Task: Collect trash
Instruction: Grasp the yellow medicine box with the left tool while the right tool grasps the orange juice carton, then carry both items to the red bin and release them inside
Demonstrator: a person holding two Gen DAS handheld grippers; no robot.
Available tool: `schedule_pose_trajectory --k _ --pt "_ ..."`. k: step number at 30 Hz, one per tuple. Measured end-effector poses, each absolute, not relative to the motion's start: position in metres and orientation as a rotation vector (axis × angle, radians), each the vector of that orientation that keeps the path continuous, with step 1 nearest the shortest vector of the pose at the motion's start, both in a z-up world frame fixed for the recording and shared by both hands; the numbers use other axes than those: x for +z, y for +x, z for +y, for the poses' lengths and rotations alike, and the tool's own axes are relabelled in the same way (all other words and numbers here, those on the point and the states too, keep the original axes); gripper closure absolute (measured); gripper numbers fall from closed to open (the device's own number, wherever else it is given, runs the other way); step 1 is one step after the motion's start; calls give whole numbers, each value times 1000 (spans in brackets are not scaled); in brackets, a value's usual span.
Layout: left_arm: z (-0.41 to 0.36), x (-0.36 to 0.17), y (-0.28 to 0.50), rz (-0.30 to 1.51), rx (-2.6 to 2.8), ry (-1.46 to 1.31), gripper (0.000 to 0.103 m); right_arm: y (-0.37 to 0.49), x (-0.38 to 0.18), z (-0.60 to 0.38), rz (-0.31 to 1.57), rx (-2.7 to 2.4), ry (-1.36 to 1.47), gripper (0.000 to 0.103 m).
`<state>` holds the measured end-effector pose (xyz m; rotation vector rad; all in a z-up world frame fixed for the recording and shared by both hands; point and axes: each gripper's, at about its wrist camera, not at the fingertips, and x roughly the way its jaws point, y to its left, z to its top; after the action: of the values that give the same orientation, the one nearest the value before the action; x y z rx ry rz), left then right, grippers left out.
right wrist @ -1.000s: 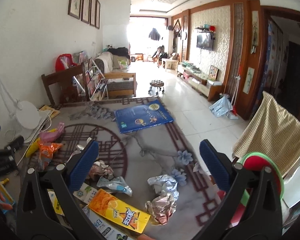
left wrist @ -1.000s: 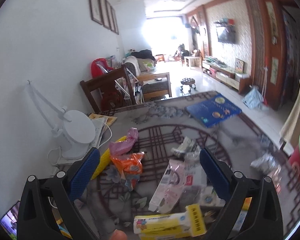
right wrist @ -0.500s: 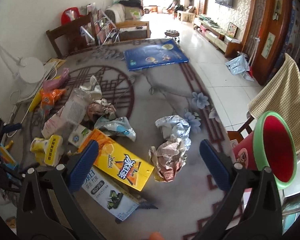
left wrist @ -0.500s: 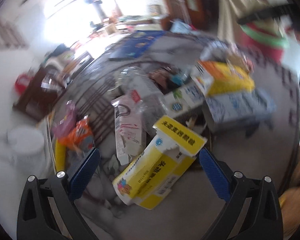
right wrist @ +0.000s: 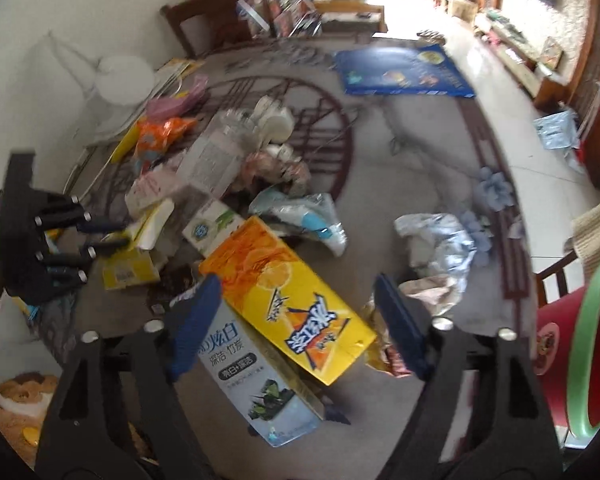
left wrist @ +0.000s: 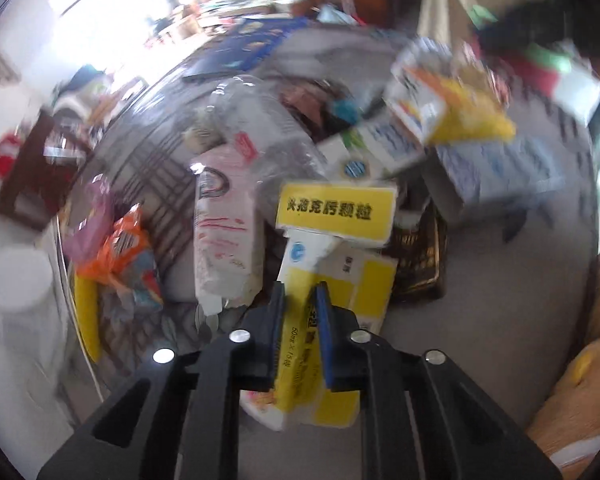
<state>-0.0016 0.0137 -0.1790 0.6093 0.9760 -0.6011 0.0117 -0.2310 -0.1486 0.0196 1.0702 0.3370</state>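
Note:
Trash lies piled on a patterned table. My left gripper [left wrist: 300,296] is shut on a yellow and white medicine box [left wrist: 336,216] with an open flap; the same gripper [right wrist: 104,234] and box [right wrist: 130,268] show at the left of the right wrist view. My right gripper [right wrist: 296,320] is open, its blue pads either side of an orange juice carton [right wrist: 288,292] that lies on a grey toothpaste box [right wrist: 256,380]. A red bin with a green rim [right wrist: 580,344] stands at the right.
Crumpled foil and plastic wrappers [right wrist: 436,248] lie right of the cartons. An orange snack bag [right wrist: 160,132], a pink packet [left wrist: 224,224] and a white lamp base [right wrist: 124,80] are at the left. A blue book [right wrist: 400,70] lies at the far side.
My left gripper has closed on the yellow medicine box. My right gripper has come down and forward over the orange carton, still open.

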Motion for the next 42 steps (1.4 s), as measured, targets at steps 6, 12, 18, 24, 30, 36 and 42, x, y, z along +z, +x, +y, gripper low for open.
schedule_pose_trajectory --k 6,12,18,24,30,36,42 --pt "34 -153 -14 938 -545 385 99 20 -171 -217 1157 424 -110 35" --pt "41 -149 -2 941 -518 214 100 30 -180 -215 1194 460 -169 32" --pt "33 -148 9 930 -533 180 103 28 -185 -202 1192 498 -172 24" --pt "14 -167 10 986 -585 200 80 39 -196 -206 1197 392 -17 33" --pt "10 -181 10 1000 -546 240 34 31 -180 -213 1134 347 78 35" --pt "12 -213 22 1095 -496 248 28 20 -151 -231 1035 285 229 35" --pt "19 -230 37 1172 -459 110 41 -5 -130 -241 936 202 282 35"
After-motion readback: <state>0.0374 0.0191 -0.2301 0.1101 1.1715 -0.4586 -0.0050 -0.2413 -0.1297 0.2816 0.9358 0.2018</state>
